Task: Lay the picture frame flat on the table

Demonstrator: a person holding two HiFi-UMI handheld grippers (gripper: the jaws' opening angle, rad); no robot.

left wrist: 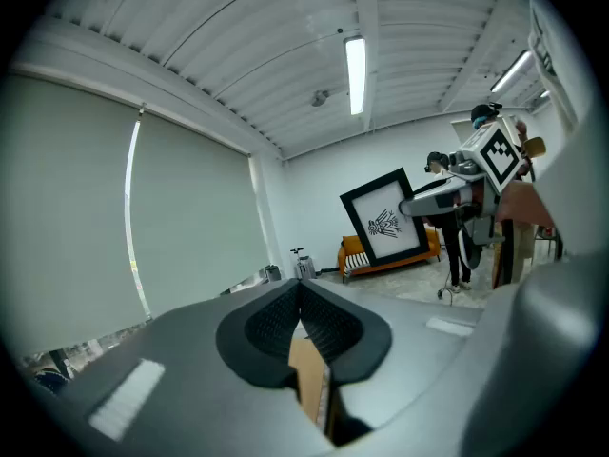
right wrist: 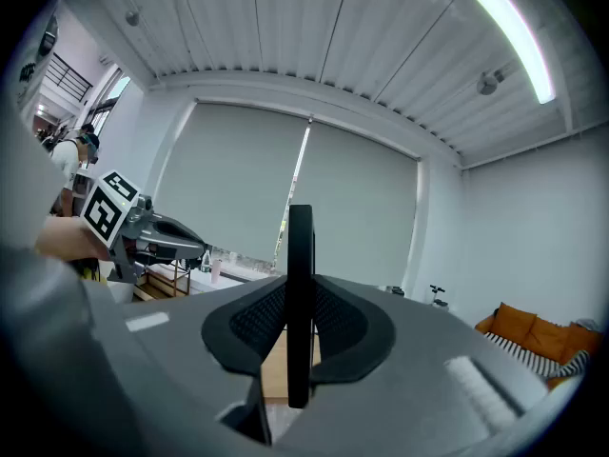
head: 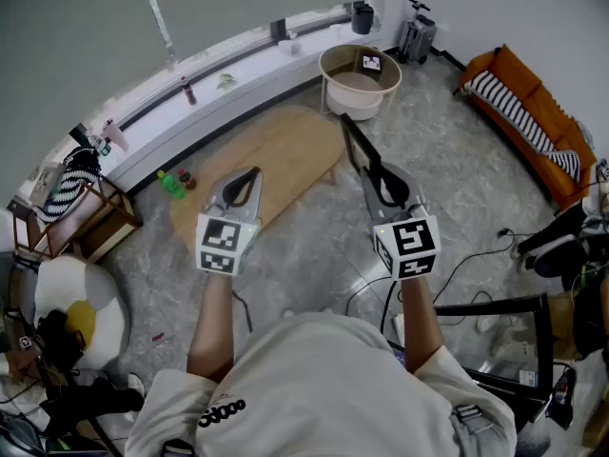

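The picture frame [head: 353, 139] is black and stands on edge in the air over the right end of the oval wooden table [head: 266, 160]. My right gripper [head: 373, 171] is shut on its lower edge. In the right gripper view the frame's thin black edge [right wrist: 301, 246] runs upright between the pads. From the left gripper view the frame [left wrist: 385, 219] shows its white front with a dark drawing, tilted. My left gripper [head: 249, 175] hovers over the table to the frame's left. Its jaws [left wrist: 302, 288] meet at the tips with nothing between them.
A round white basket table [head: 360, 74] stands beyond the wooden table. An orange sofa [head: 533, 112] is at the far right. A green bottle [head: 171, 184] lies on the floor at the table's left end, near a wooden rack [head: 90, 217]. Cables [head: 476, 260] cross the floor on the right.
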